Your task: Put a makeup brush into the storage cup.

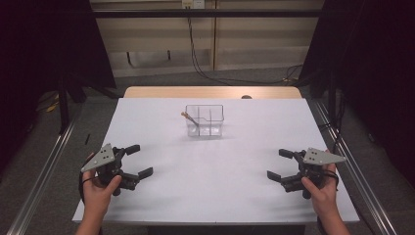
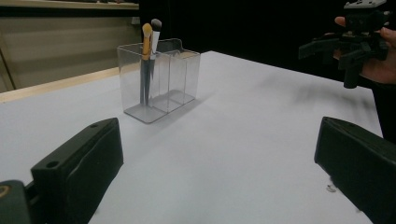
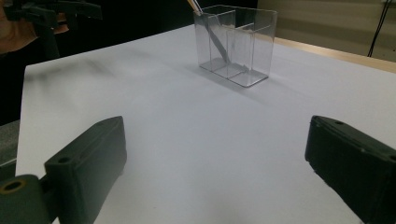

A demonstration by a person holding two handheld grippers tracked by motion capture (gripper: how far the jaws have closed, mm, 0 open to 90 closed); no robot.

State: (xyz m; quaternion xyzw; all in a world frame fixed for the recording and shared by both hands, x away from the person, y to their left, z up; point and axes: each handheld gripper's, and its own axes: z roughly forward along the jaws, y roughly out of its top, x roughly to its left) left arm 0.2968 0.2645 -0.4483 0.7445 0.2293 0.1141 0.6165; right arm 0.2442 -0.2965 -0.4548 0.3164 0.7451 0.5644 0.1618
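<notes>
Black jaws rise from the bottom of both gripper views, standing wide apart with nothing but bare white tabletop between them. Beyond them stands the clear acrylic organizer, upright near the middle of the table's far half and well apart from both grippers. Thin walls split it into compartments; in the high view its left compartment holds two makeup brushes — one with a tan head, one with a dark head — leaning with their heads above the rim.

Nearer the person, the left gripper hangs over the table's near-left corner and the right gripper over the near-right, each held in a hand with its grey three-cornered plate on top and its jaws spread, pointing inward.

Underneath lies a white table surface, matte and faintly shadowed by the grippers, with a strip of pale wood edge at the far side. Around it — grey floor, black curtains at both sides, metal rails along the table's flanks, a beige wall behind with black cables hanging down.
</notes>
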